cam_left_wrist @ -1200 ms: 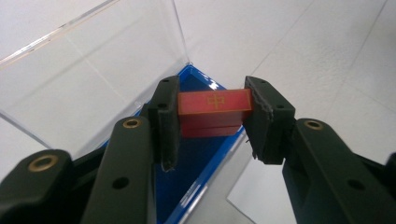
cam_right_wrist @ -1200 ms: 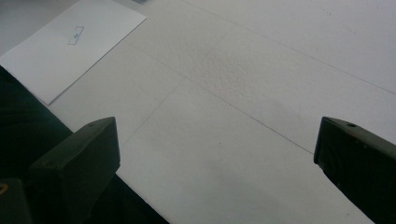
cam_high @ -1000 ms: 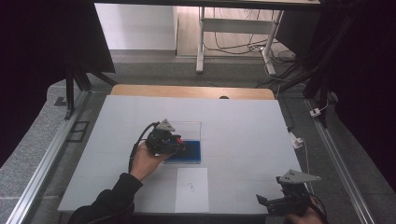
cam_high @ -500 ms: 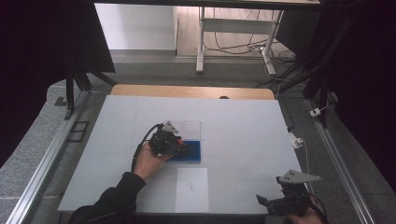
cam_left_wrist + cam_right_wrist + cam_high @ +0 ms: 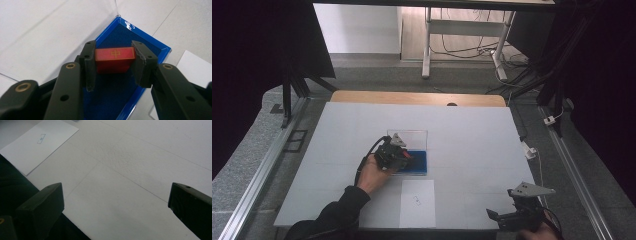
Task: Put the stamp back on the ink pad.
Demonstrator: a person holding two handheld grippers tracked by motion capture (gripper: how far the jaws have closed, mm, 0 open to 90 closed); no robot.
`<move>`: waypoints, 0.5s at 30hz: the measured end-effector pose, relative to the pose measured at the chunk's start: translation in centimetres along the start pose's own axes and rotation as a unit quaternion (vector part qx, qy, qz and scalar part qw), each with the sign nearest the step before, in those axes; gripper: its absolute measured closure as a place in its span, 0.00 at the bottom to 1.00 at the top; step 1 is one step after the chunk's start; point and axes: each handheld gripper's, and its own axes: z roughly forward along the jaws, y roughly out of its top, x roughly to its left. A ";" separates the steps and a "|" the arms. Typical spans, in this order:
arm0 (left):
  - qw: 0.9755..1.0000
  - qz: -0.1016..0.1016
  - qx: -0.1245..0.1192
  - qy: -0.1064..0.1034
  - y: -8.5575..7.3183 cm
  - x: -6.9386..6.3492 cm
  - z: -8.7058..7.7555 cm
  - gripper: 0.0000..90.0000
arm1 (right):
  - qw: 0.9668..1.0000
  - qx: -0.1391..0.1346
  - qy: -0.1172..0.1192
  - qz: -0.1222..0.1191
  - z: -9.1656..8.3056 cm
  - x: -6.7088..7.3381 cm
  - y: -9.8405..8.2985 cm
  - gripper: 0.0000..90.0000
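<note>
Red rectangular block [image 5: 115,60], gold character on top face, clamped by its two short ends between left gripper [image 5: 113,62] pads, inside blue felt-lined tray [image 5: 150,41]. Probably light, rigid, smooth-sided; best gripped squarely on flat ends, as here. Clear lid [image 5: 409,136] standing at tray's far edge; white paper sheet [image 5: 417,202] near tray's front. Right gripper [image 5: 117,202] well apart from tray, jaws spread wide, empty.

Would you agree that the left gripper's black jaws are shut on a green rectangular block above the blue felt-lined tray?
Not quite: the block is red, not green. The left gripper view shows the left gripper shut on a red rectangular block with a gold mark, above the blue felt-lined tray.
</note>
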 end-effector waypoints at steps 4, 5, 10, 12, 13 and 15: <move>1.000 -0.006 -0.001 -0.002 0.0 0.1 0.0 0.65 | 1.000 0.000 0.000 0.000 0.0 0.0 0.0 0.01; 1.000 -0.007 -0.002 -0.002 0.0 0.1 0.0 0.65 | 1.000 0.000 0.000 0.000 0.0 0.0 0.0 0.01; 1.000 -0.010 0.002 -0.002 0.1 0.1 0.0 0.64 | 1.000 0.000 0.000 0.000 0.0 0.0 0.0 0.01; 1.000 -0.014 0.005 -0.003 0.1 0.1 0.0 0.61 | 1.000 0.000 0.000 0.000 0.0 0.0 0.0 0.01; 1.000 -0.015 0.006 -0.003 0.1 0.1 0.1 0.59 | 1.000 0.000 0.000 0.000 0.0 0.0 0.0 0.01; 1.000 -0.018 0.004 -0.003 0.1 0.0 0.1 0.56 | 1.000 0.000 0.000 0.000 0.0 0.0 0.0 0.01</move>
